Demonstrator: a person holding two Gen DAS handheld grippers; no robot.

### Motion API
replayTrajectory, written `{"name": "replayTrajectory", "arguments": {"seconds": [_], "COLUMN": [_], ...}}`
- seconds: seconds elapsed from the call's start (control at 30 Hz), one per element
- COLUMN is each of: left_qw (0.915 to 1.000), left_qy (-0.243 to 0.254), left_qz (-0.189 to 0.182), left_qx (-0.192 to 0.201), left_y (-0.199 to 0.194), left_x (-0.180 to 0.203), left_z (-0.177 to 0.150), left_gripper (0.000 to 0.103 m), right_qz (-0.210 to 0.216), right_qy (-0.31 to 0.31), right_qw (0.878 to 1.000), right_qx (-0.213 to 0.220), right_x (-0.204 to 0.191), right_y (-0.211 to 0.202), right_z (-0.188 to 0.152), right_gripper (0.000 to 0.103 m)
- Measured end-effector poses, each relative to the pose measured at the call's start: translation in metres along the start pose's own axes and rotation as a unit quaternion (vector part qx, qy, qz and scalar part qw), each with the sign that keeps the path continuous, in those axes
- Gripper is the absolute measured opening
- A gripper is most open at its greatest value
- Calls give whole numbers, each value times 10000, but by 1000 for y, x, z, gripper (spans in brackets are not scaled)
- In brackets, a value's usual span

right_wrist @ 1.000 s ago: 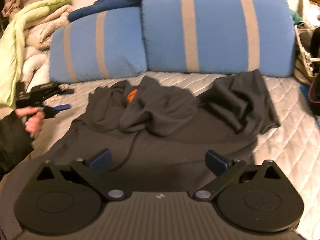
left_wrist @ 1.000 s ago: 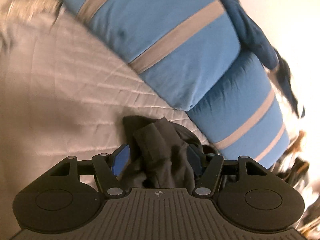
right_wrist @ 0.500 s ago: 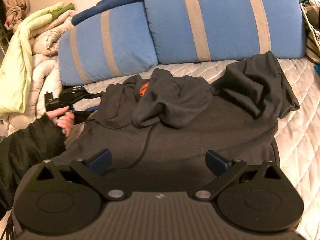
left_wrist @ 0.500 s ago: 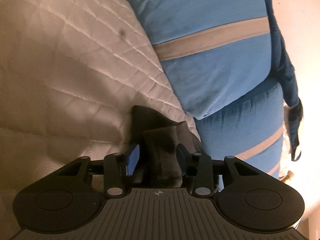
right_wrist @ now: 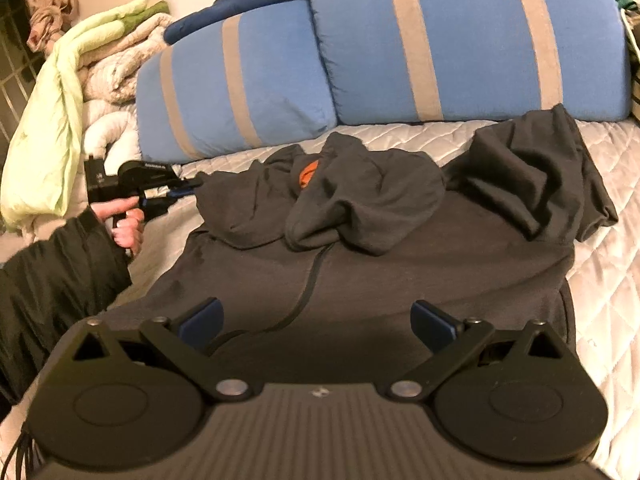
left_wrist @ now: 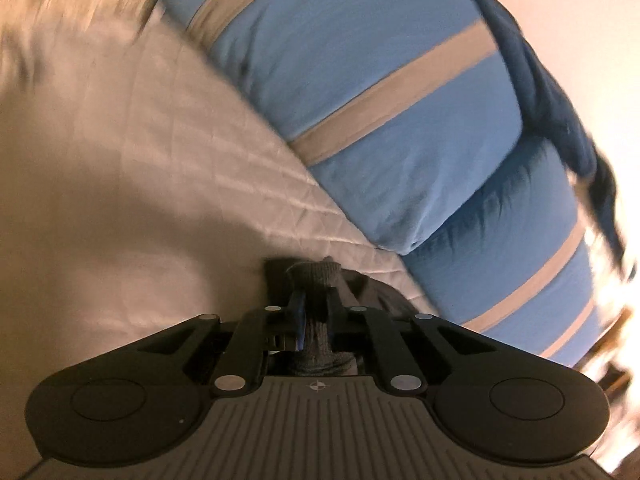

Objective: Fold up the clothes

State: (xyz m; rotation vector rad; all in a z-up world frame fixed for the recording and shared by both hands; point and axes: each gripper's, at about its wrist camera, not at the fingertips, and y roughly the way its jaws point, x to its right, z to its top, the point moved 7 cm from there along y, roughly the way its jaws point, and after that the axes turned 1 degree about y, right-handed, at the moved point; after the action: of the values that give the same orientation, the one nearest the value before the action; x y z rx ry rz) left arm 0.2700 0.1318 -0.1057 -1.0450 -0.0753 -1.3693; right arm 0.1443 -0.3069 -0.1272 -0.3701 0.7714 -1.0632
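My left gripper (left_wrist: 314, 312) clamps the ribbed cuff (left_wrist: 316, 276) of the soft grey hoodie (right_wrist: 360, 248), crumpled across the quilted bedspread (right_wrist: 608, 280); my right gripper (right_wrist: 316, 320) hangs splayed over its hem; striped blue pillows (right_wrist: 460, 40) at twelve o'clock.

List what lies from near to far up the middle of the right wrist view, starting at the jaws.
Right gripper, jaws open → dark grey hoodie → its bunched hood → quilted bed cover → blue striped pillows.
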Motion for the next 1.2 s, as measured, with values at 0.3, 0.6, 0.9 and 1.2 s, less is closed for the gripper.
{"name": "replayTrajectory", "arguments": {"seconds": [0.3,0.6,0.9,1.2], "left_qw": [9939,9790,9648,9424], "left_qy": [790,896,778,717], "left_qz": [736,1714,2271,2857], "left_qx": [236,648,1073,1587], "left_y": [-41,-89,-138,-195], "left_x": [-18,-51,-79,-111], "left_z": [12,39,83,127], "left_gripper": [10,10,10,10], "right_qz": [6,6,7,-11], "right_qy": [34,-3,46,63], "right_qw": [10000,10000,9999,9999], "right_qx": [75,97,100,89], "right_x": [1,0,1,0], "right_y": [-4,-6,-7,-7], "right_z": [-1,-1,-2,-1], "right_gripper": [103,103,103,103]}}
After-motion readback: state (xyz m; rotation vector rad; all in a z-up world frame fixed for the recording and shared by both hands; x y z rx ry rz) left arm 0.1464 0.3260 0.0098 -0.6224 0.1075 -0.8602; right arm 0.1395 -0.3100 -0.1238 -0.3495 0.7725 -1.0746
